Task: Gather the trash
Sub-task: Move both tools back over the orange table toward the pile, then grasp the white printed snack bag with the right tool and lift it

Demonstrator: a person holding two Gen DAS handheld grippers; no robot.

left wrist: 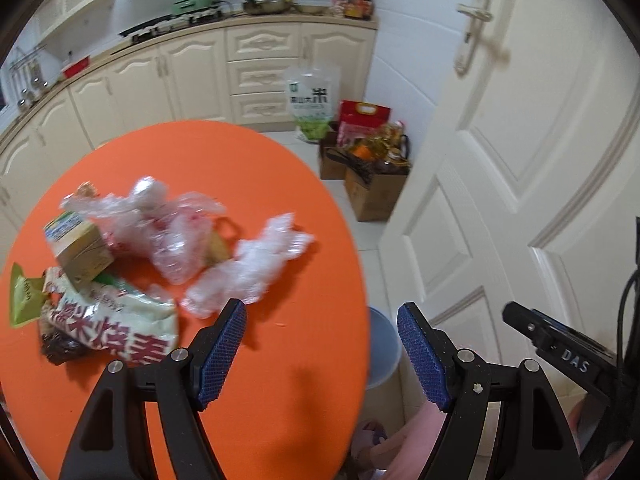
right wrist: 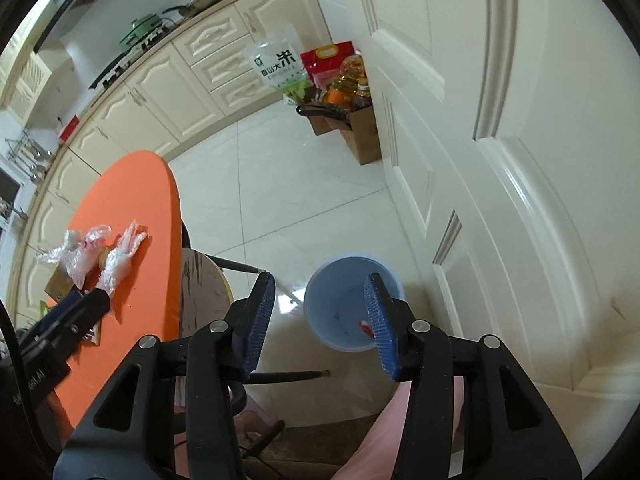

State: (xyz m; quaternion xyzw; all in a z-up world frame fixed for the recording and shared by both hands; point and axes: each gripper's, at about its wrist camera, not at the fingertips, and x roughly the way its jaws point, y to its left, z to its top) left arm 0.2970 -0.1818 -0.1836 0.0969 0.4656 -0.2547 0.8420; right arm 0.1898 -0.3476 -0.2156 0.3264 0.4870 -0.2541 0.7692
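Observation:
Trash lies on the round orange table (left wrist: pixel 240 160): a crumpled clear plastic wrap (left wrist: pixel 248 272), a second clear plastic bag (left wrist: pixel 160 224), a small cardboard carton (left wrist: pixel 82 252), a printed food bag (left wrist: pixel 116 328) and a green packet (left wrist: pixel 22 296). My left gripper (left wrist: pixel 322 306) hangs open over the table's right edge, just short of the nearest wrap, with nothing between its fingers. On the floor stands a blue bin (right wrist: pixel 340 300) with a small red-and-white scrap (right wrist: pixel 365 326) inside. My right gripper (right wrist: pixel 320 278) is open above the bin, its pads holding nothing.
A white panelled door (left wrist: pixel 520 160) stands close on the right. Cardboard boxes of bottles (left wrist: pixel 372 176) and a rice bag (left wrist: pixel 312 100) sit by cream cabinets. A worn stool (right wrist: pixel 204 280) is tucked beside the table. The person's pink-clad leg (right wrist: pixel 384 432) shows below.

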